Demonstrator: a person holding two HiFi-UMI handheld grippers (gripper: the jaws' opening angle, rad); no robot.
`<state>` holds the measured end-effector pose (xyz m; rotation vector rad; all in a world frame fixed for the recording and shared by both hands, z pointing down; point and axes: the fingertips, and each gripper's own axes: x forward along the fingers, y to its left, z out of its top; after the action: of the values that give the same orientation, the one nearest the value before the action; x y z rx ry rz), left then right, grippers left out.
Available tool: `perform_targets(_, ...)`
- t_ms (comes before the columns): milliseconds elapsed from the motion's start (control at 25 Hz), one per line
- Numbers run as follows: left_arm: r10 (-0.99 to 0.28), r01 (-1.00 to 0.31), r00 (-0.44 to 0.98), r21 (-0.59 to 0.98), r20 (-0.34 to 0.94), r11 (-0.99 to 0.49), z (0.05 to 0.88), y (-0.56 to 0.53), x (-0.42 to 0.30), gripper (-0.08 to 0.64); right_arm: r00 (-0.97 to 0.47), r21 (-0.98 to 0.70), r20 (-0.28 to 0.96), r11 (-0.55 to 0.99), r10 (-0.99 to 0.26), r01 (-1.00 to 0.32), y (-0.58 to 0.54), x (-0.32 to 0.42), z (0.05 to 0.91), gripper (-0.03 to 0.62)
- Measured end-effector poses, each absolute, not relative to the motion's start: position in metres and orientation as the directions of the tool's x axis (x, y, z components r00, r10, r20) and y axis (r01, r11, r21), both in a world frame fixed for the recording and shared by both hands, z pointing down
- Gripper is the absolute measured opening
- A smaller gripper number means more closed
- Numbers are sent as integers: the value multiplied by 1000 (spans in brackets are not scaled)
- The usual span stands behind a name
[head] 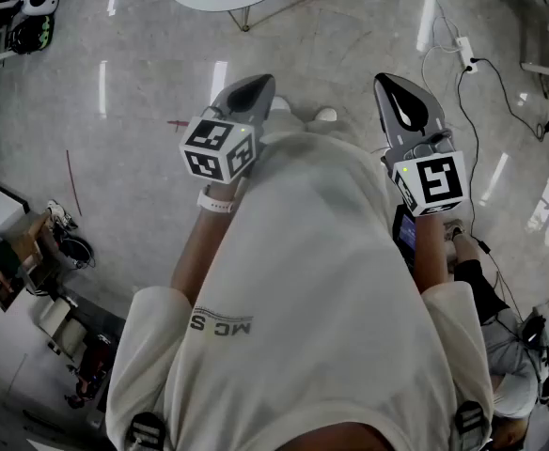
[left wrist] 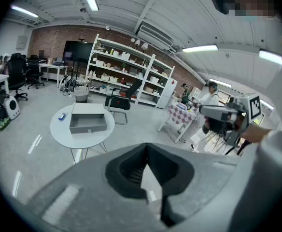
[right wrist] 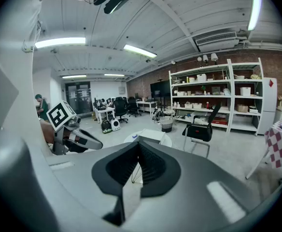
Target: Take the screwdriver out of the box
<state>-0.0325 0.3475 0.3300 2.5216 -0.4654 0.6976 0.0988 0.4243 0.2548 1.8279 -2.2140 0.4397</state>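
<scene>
Presumably the screwdriver lies inside the grey box (left wrist: 88,120), though no view shows it: the box is well away and its hollow is too small to read. The box sits open-topped on a round white table (left wrist: 83,140). A small blue thing (left wrist: 62,116) lies on the tabletop just beside it, at nine o'clock. Whether that is a tool I cannot tell.

In the head view only the table's near edge shows, at twelve o'clock from the person, with a stretch of floor between them. So the task looks not yet begun, and the first need is to walk up to the table.

The left gripper (head: 256,87) is held out in front at eleven o'clock of the torso and the right gripper (head: 392,87) at one o'clock, both tipped gently down. I judge this a carrying pose for the approach, aimed at the table. From the left gripper the table sits at ten o'clock of the jaw tips; from the right gripper it sits just past the tips, at twelve.

Each claw has its jaws pressed together with nothing between them, sensibly so, since there is nothing within reach to grip.
</scene>
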Motion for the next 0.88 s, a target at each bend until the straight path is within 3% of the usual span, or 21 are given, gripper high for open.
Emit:
perform_targets(560, -219, -403, 837, 295, 501, -866, 295, 392, -21, 0, -194, -52, 365, 188, -911, -981, 471, 90, 252, 0)
perform_targets(880, -226, -415, 830, 292, 511, -862, 290, 370, -22, -1, -247, -72, 384, 238, -890, -969, 430, 84, 256, 0)
